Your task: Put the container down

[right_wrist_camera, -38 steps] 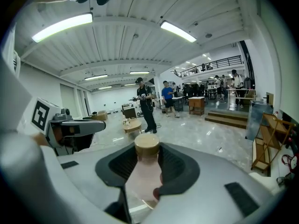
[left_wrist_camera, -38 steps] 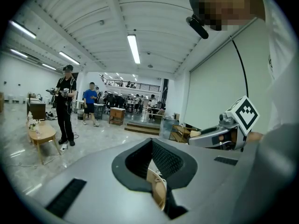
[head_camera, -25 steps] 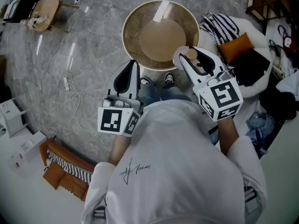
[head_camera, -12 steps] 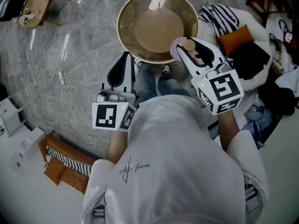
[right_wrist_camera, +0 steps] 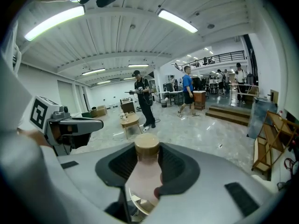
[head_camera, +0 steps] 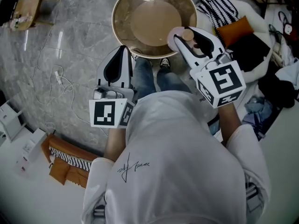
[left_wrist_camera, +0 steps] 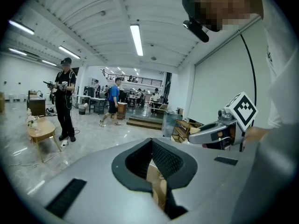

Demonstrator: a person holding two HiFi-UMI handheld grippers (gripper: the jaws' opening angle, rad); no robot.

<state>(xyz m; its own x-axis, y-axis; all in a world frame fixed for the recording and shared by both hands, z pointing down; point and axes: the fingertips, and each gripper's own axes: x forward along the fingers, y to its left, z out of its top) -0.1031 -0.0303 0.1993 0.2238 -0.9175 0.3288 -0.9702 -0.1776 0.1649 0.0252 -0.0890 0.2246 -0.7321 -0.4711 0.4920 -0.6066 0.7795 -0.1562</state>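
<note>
— Risks first, going from the left: seeing any?

— Starting at left gripper (head_camera: pixel 124 50): pressing its pads (left_wrist_camera: pixel 164 158) together on nothing, hanging over the floor (head_camera: pixel 70 55) just beside the round table (head_camera: pixel 154 20). Probably not threatening anything there, unless swinging inward and knocking the table.

— And moving to the middle?

— Looking at the table itself: showing a raised rim (head_camera: pixel 120 35) around a flat inner part. Judging this rim as the main danger: landing the base partly on it, then tilting and rolling off to the floor.

— And on the right?

— Finding right gripper (head_camera: pixel 183 36) clenching the container (right_wrist_camera: pixel 140 176), squeezing the pale pink body just under the tan lid (right_wrist_camera: pixel 146 145). Hanging in the air above the near right edge of the table, not touching it. Possibly letting go too early, with the base not yet lying flat, and so dropping it. Possibly also slipping, being held so high on a smooth-looking body. Needing to go more inward and lower before opening, by my judgement.

— Counting now, in the same direction?

— Counting two grippers, one empty and one loaded. Then one table, one container, one lid. Not finding any second container in any view.
</note>
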